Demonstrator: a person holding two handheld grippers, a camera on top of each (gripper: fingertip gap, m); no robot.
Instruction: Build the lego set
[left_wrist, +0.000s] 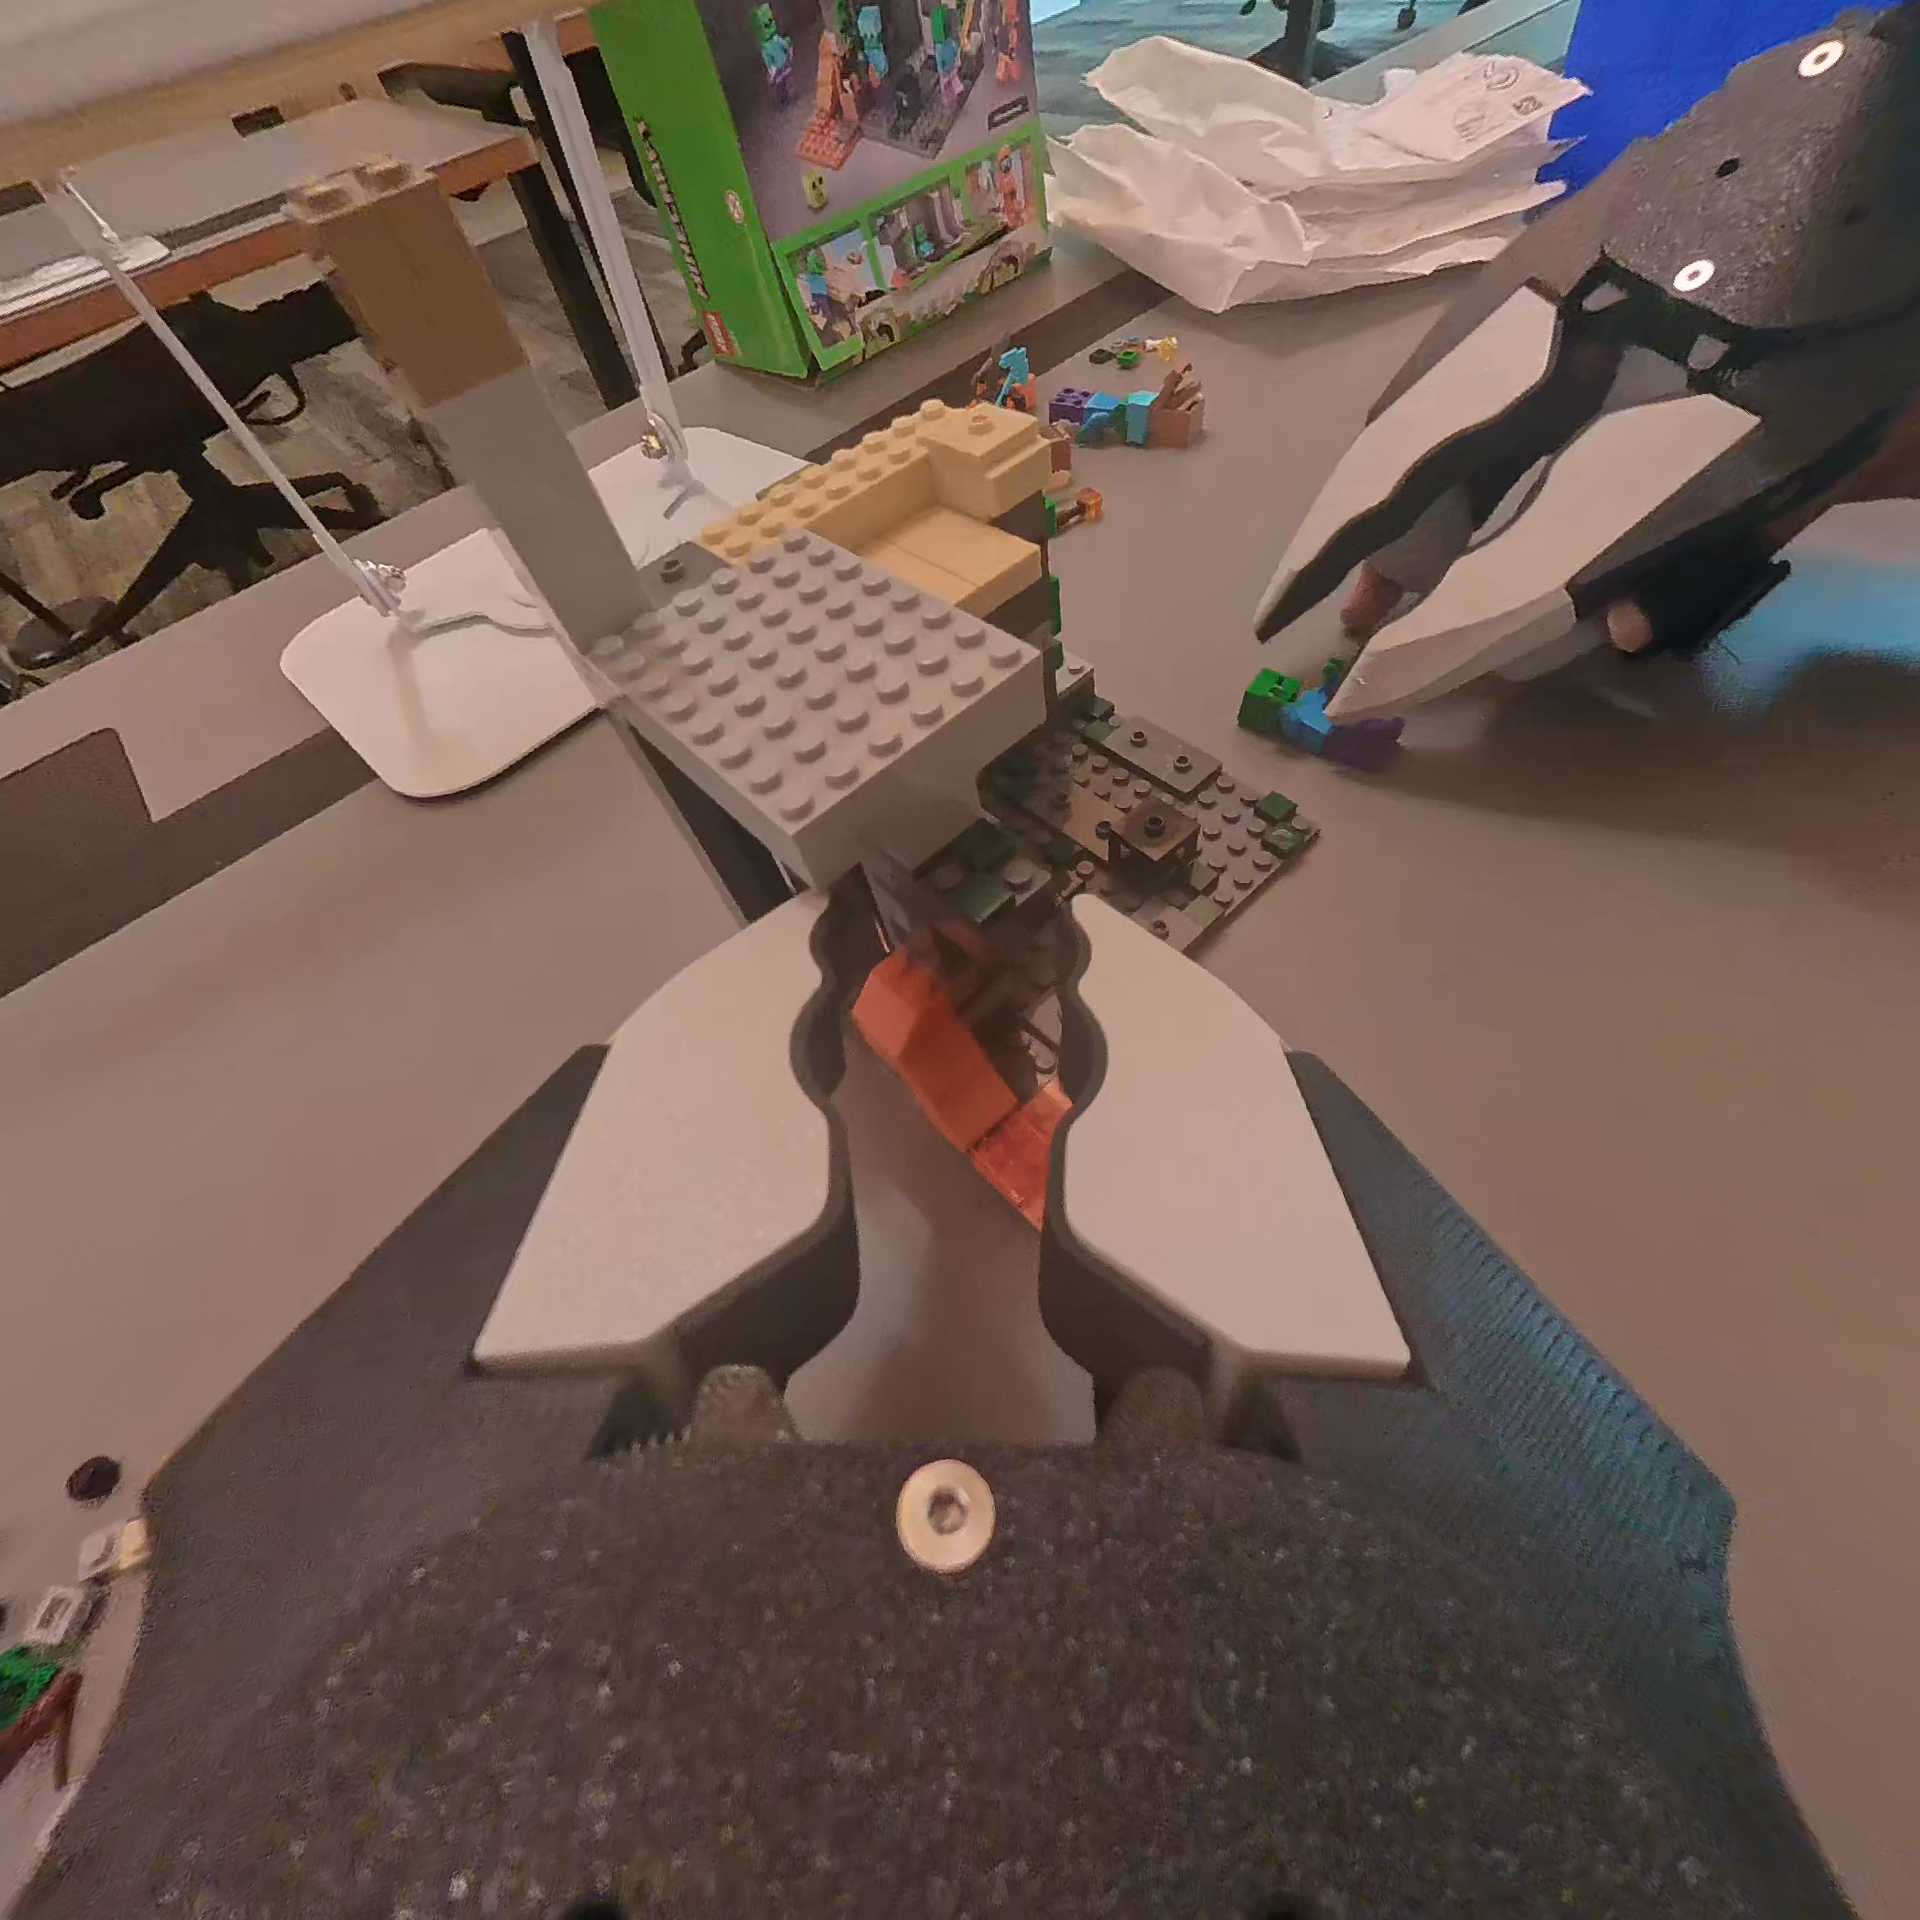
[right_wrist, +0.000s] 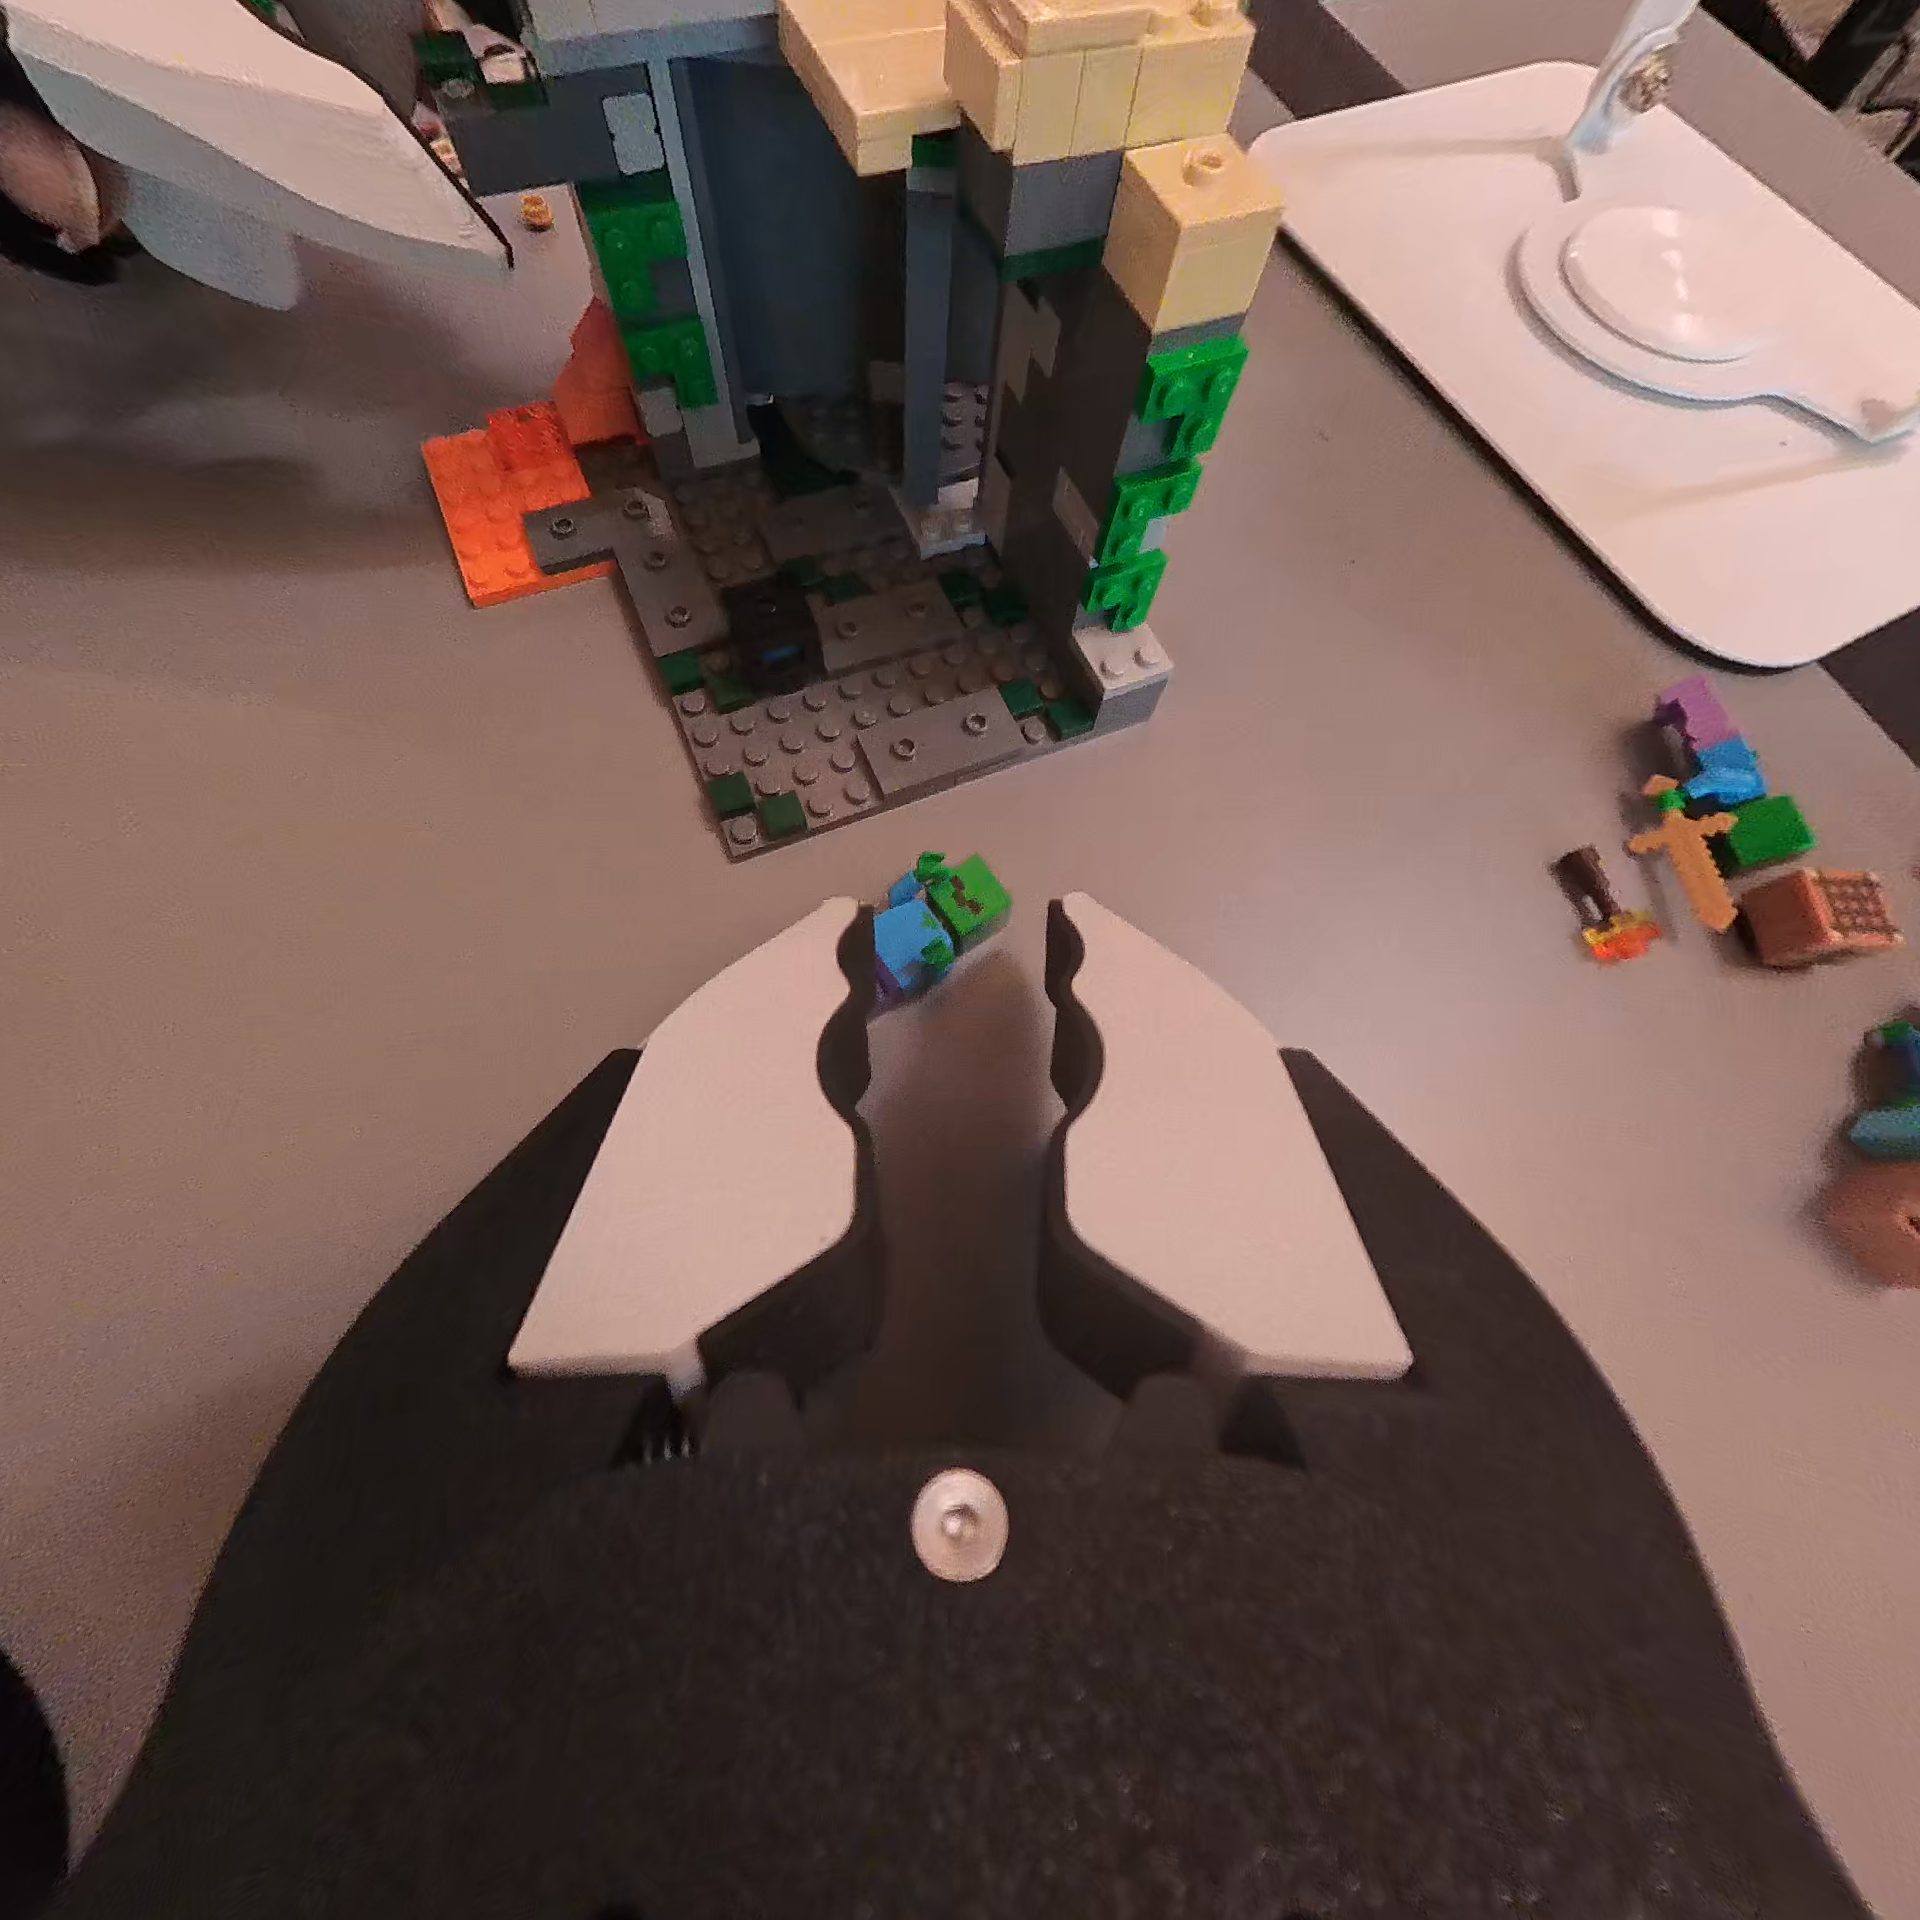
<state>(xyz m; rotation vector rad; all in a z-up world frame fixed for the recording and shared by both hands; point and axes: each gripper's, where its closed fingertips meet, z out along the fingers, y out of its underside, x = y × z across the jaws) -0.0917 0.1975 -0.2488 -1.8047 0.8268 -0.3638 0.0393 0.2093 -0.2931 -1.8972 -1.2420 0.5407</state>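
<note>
My left gripper (left_wrist: 951, 935) squeezes the orange corner of the brick castle (left_wrist: 831, 686), likely so it stays put. My right gripper (right_wrist: 951, 914) has fingers apart around a little green toy figure (right_wrist: 940, 914) lying on the table (right_wrist: 260, 831), not pinching it.

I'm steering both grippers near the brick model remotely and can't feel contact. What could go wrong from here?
1. The left gripper straddles the model's orange corner; a sideways nudge could break bricks off.
2. The right gripper is open over the green-headed figure, which lies nearer one finger; closing could push it aside.
</note>
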